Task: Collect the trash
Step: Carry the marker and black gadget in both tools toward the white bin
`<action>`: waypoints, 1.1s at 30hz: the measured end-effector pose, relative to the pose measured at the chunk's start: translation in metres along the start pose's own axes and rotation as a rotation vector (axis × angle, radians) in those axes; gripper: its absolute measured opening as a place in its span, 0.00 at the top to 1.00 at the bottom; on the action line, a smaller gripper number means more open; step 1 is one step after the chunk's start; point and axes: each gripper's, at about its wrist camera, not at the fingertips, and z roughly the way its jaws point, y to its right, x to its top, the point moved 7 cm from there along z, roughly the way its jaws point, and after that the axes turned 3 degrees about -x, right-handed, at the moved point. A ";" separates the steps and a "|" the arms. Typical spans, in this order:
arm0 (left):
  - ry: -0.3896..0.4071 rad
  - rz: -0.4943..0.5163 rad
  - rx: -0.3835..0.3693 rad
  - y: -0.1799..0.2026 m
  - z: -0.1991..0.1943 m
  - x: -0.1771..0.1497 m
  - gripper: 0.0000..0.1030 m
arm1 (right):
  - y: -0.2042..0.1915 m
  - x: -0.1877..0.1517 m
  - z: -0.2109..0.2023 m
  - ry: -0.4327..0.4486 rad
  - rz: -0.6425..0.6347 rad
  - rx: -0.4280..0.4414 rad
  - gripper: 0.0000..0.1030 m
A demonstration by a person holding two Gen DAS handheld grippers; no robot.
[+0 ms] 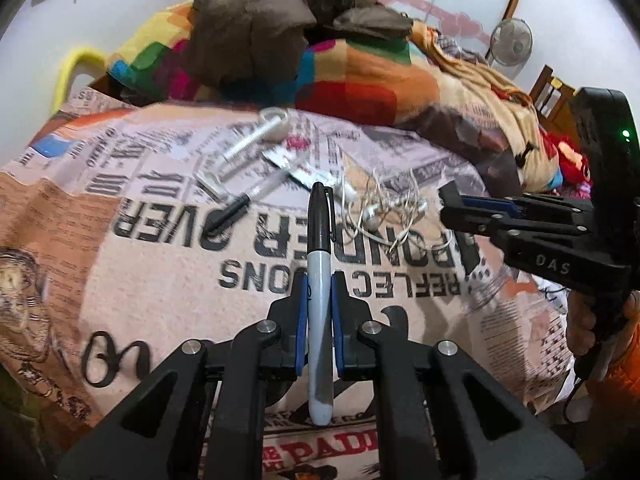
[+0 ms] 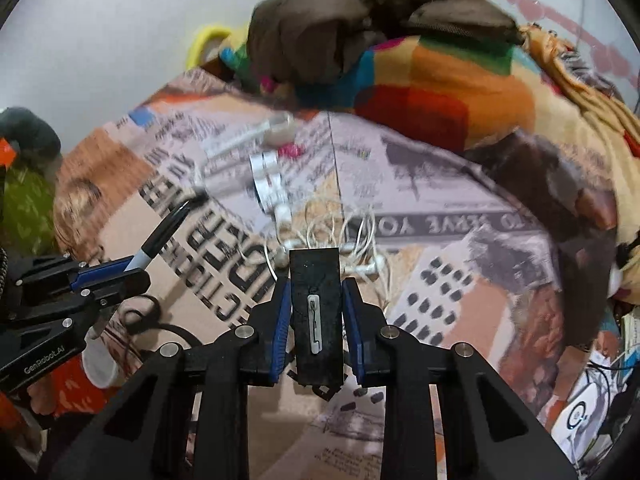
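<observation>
Trash lies scattered on a bed sheet printed with newspaper text. Left gripper: jaws clamped on a marker, grey barrel between the blue pads, black cap pointing away from the camera and lifted clear of the sheet. In the right wrist view the same marker juts up and to the right from the left gripper at the frame's left edge. Right gripper: jaws clamped on a flat black slab bearing a small pale mark on its upper face; the slab stands between the blue pads and touches both. In the left wrist view the right gripper enters from the right, with a hand behind it.

Left on the sheet, beyond the grippers: a tangle of white earphones, a black-capped pen to their left, foil wrappers, and a white tube-like item farthest back; the last is blurred. A multicoloured blanket with a brown garment on top lies at the far end of the bed. A fan stands by the wall at the upper right.
</observation>
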 end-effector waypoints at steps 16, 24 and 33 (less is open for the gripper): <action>0.192 -0.071 0.062 -0.037 -0.142 0.008 0.90 | -0.077 0.048 -0.107 0.196 -0.029 0.035 0.78; 0.279 -0.123 0.136 -0.084 -0.228 -0.017 0.90 | -0.156 0.059 -0.134 0.242 -0.107 0.105 0.78; 0.327 -0.190 0.263 -0.149 -0.306 -0.069 0.90 | -0.256 0.057 -0.138 0.245 -0.188 0.231 0.78</action>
